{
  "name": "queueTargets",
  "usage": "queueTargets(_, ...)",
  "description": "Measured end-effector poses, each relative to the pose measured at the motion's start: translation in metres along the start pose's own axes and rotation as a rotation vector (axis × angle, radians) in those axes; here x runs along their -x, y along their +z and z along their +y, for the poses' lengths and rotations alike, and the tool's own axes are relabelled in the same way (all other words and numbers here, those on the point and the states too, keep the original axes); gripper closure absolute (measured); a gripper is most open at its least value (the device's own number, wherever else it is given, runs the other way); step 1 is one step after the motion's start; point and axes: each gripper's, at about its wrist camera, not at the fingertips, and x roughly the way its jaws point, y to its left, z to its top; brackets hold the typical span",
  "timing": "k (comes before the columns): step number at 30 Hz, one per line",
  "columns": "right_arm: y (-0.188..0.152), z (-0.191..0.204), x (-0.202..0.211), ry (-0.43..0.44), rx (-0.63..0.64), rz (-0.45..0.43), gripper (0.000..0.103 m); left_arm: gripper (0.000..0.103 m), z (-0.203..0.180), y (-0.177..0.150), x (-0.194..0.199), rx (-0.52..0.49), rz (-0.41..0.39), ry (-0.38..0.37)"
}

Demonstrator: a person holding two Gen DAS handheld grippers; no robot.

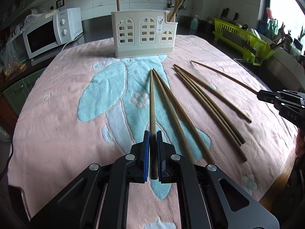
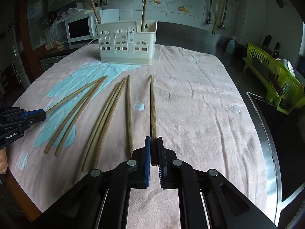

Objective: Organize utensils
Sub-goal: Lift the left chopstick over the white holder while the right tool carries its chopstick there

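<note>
**Two chopsticks being gripped at once, with loose ones lying close by**

A long, thin, brown wooden chopstick [image 1: 152, 99] is sitting between the blue pads of the left hand-held gripper [image 1: 153, 143], which is closing narrowly around its thick end. Its tip is pointing away toward a cream utensil holder [image 1: 144, 35]. The right hand-held gripper [image 2: 154, 148] is pinching the thick end of a second chopstick [image 2: 153, 110] in the same way, jaws nearly together. Whether either stick is off the cloth cannot be told.

Each stick is being held only at its far end, so it is likely to pivot or droop as it travels, and the smooth tapered wood could slide out of the pads. A drooping tip could miss the narrow top opening of the holder or knock against its wall, tipping it.

Two loose chopsticks [image 1: 171, 106] are lying just beside the left one, almost touching at the tips, and could be dragged along. A further loose cluster [image 2: 106, 118] is lying between the two grippers.

All are resting on a pink towel [image 1: 57, 95] with a pale blue pattern, covering the counter. The holder is standing at the towel's far edge with two chopsticks [image 2: 144, 11] upright in it. A white microwave [image 1: 51, 32] and a green dish rack [image 1: 242, 38] are sitting beyond.
</note>
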Motion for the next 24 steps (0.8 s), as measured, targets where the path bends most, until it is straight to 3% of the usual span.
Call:
queueTargets(11,0.054,-0.004,0.043,0.052,-0.028,-0.169,0.096,0.098,0.018,0.046,0.038,0.040,-0.207,-0.011)
queueTargets(24,0.120,-0.005,0.057,0.138,-0.010,-0.221,0.096,0.098,0.030,0.091,0.047,0.060,-0.290,-0.041)
